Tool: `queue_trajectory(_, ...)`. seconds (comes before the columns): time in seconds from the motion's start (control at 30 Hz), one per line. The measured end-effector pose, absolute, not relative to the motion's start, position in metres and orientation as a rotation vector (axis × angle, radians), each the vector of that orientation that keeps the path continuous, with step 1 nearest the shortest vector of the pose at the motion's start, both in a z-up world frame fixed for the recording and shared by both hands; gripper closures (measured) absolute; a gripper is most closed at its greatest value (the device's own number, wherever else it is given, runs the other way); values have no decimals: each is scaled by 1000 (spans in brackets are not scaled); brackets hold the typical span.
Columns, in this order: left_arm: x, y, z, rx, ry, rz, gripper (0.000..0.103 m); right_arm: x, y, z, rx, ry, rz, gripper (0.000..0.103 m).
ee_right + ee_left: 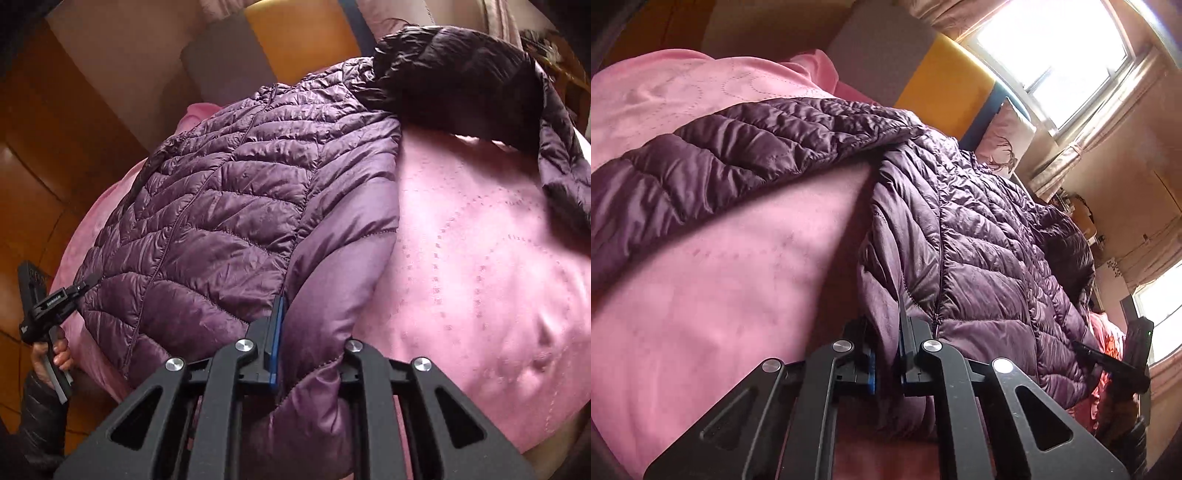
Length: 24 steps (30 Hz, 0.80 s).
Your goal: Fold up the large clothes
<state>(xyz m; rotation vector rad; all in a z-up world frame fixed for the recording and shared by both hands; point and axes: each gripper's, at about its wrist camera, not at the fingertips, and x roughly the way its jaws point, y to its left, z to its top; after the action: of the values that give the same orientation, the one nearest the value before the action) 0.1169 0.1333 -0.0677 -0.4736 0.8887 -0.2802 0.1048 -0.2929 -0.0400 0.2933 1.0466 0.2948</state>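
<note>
Pink bedspread (480,258): one purple jacket (229,206), two hand-held grippers clamping hem.

Your jacket (236,206) is glossy quilted purple cloth. The pink bedspread (480,266) under it looks soft and matt. Your claws (886,354) are matt black plastic.

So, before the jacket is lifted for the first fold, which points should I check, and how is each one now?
1. Left hand-held gripper closed on the hem of the purple jacket: ok.
2. Right hand-held gripper closed on the hem: ok.
3. Zip closed: ok.
4. Jacket body flat on the pink bedspread: ok.
5. Sleeves laid straight: not ok, one curls.
6. Grips hold both layers: cannot tell.
</note>
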Motion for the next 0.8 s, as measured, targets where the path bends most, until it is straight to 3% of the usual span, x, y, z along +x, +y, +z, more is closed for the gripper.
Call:
queue_trajectory(0.23, 38, 120, -81, -443, 969, -263, 96, 51, -317, -51, 168, 1115, 311, 89)
queue_trajectory(0.33, 21, 110, -75, -398, 992, -253, 90, 47, -321, -54, 119, 1129, 267, 84)
queue_trajectory(0.37, 18, 111, -71, -390, 982, -244, 86, 51, -324, -52, 104, 1127, 251, 71)
queue_trajectory(0.43, 14, 127, -58, -391, 947, -192, 67, 57, -328, -43, 52, 1118, 207, 50)
queue_trajectory(0.47, 14, 144, -51, -404, 916, -127, 41, 56, -323, -42, 29, 1103, 189, 42)
queue_trajectory(0.5, 13, 162, -45, -418, 881, -57, 24, 55, -322, -35, 16, 1079, 176, 39)
queue_trajectory(0.57, 8, 203, -35, -450, 814, 122, 23, 49, -321, -23, -3, 1013, 138, 23)
queue_trajectory(0.8, 11, 354, -43, -697, 730, 615, 14, 75, -262, -10, 50, 928, 296, 21)
